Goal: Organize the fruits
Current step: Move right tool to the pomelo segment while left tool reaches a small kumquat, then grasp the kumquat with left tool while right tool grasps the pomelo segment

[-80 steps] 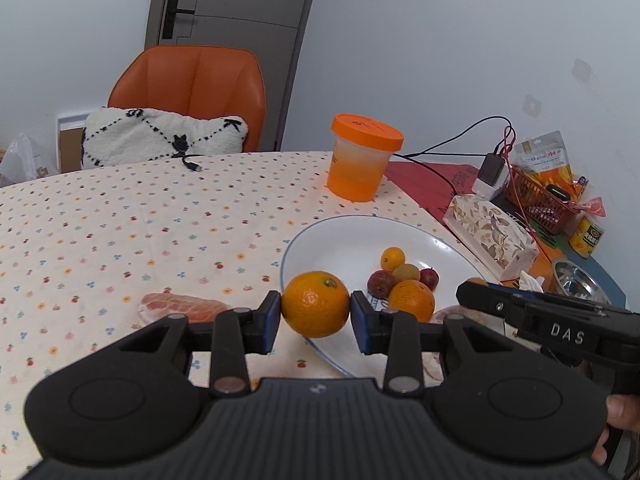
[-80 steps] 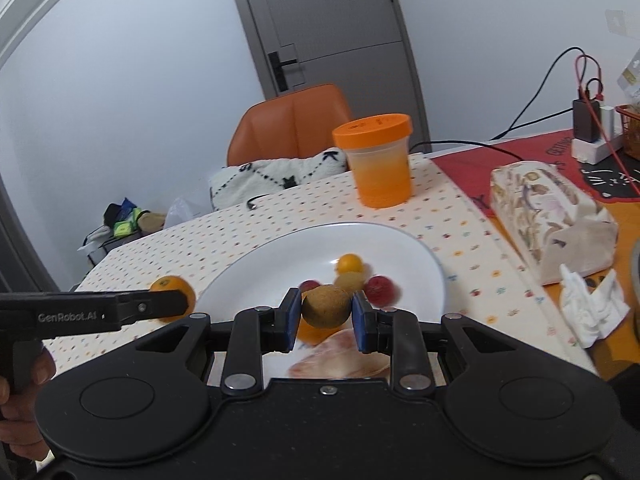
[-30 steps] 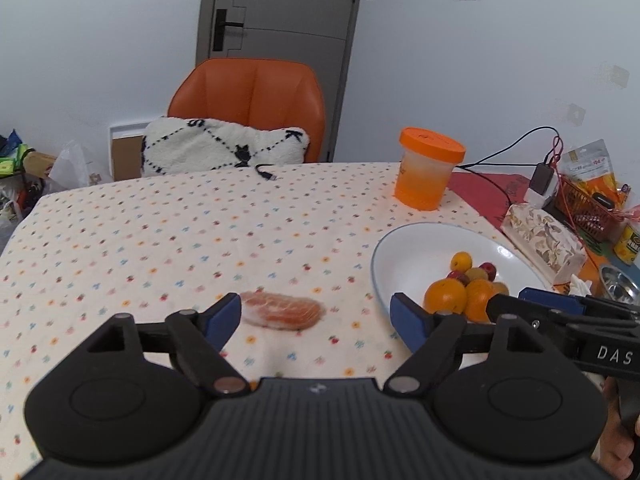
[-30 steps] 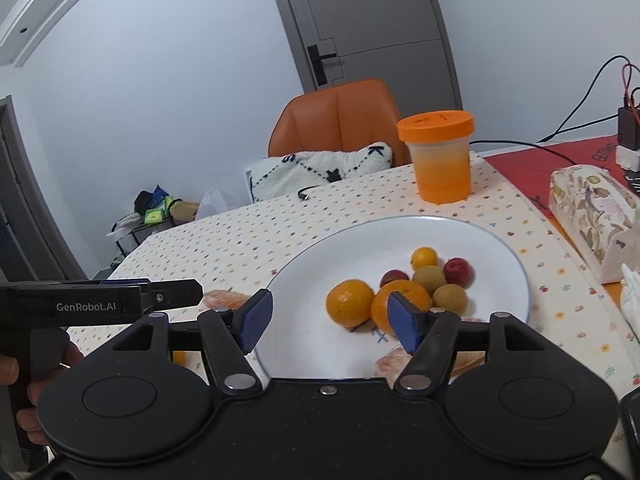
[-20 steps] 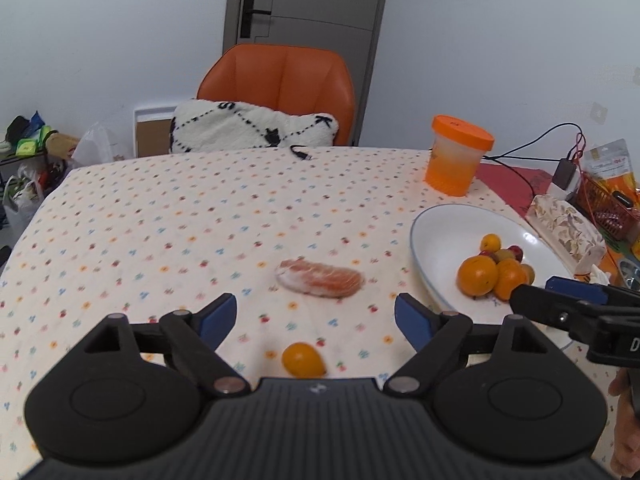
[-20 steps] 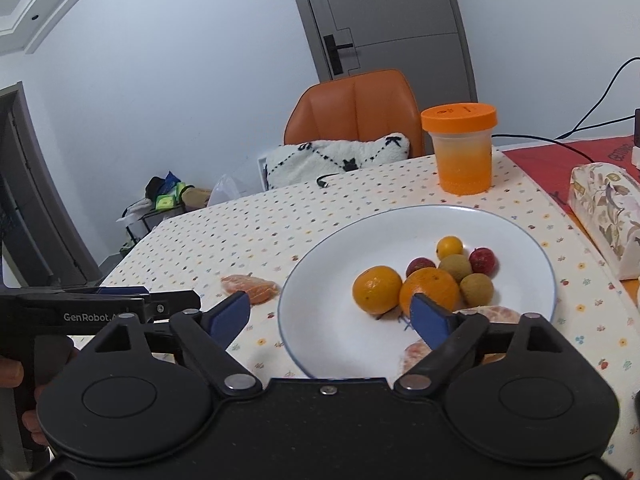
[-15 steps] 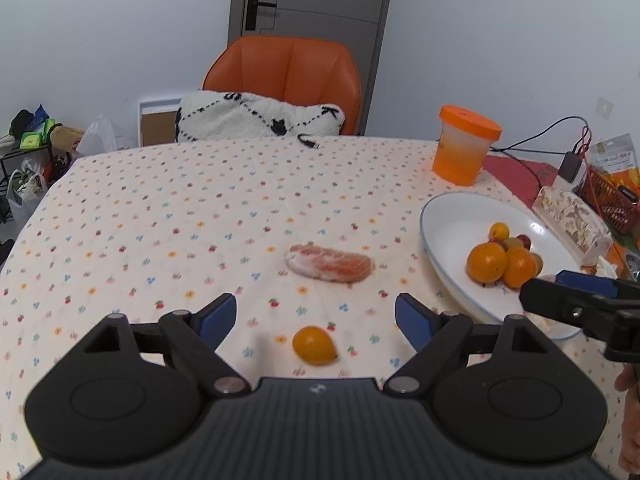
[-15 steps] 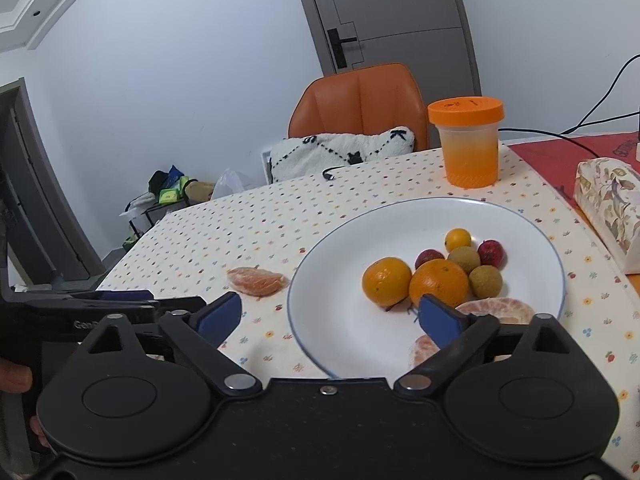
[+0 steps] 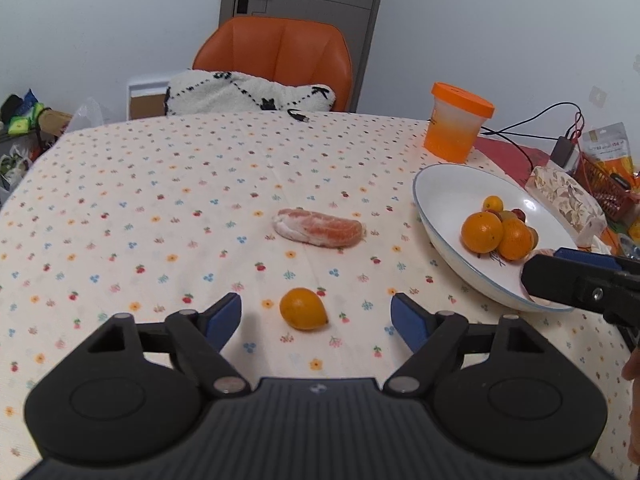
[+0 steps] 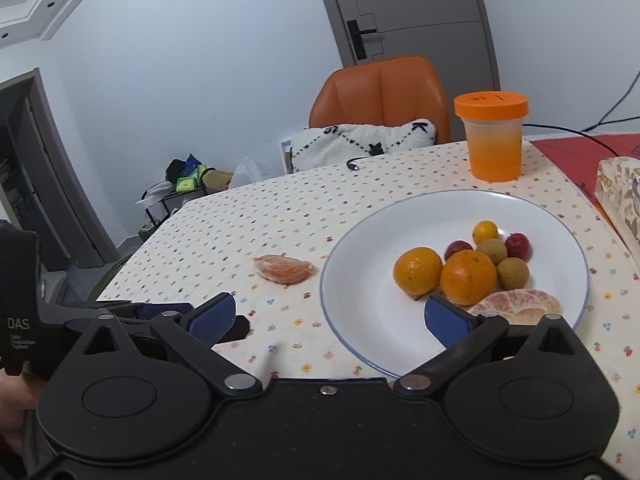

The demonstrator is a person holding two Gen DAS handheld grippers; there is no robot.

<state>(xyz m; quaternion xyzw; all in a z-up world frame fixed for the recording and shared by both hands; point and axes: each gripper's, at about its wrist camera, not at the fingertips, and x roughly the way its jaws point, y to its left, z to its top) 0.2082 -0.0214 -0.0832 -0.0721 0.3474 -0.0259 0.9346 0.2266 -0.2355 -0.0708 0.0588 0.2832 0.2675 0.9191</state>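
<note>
A white plate (image 9: 442, 200) (image 10: 368, 312) on the dotted tablecloth holds two oranges (image 10: 418, 270), several small round fruits (image 10: 492, 250) and a peeled citrus wedge (image 10: 516, 306). Another peeled wedge (image 9: 320, 232) (image 10: 284, 268) lies on the cloth left of the plate. A small orange kumquat (image 9: 303, 308) sits on the cloth just ahead of my left gripper (image 9: 316, 316), between its wide-open fingers, untouched. My right gripper (image 10: 330, 318) is open and empty over the plate's near left rim. The left gripper's tip shows at the lower left of the right wrist view.
An orange-lidded jar (image 9: 456, 126) (image 10: 494, 138) stands behind the plate. A patterned tissue box (image 9: 564, 196), cables and a red basket (image 9: 608, 186) crowd the right side. An orange chair (image 9: 276, 52) with a white cushion (image 9: 248, 94) stands at the far edge.
Both grippers let go of their fruit into the plate, opened wide and pulled back. The left gripper swung left and back, bringing the kumquat on the cloth into view between its fingers.
</note>
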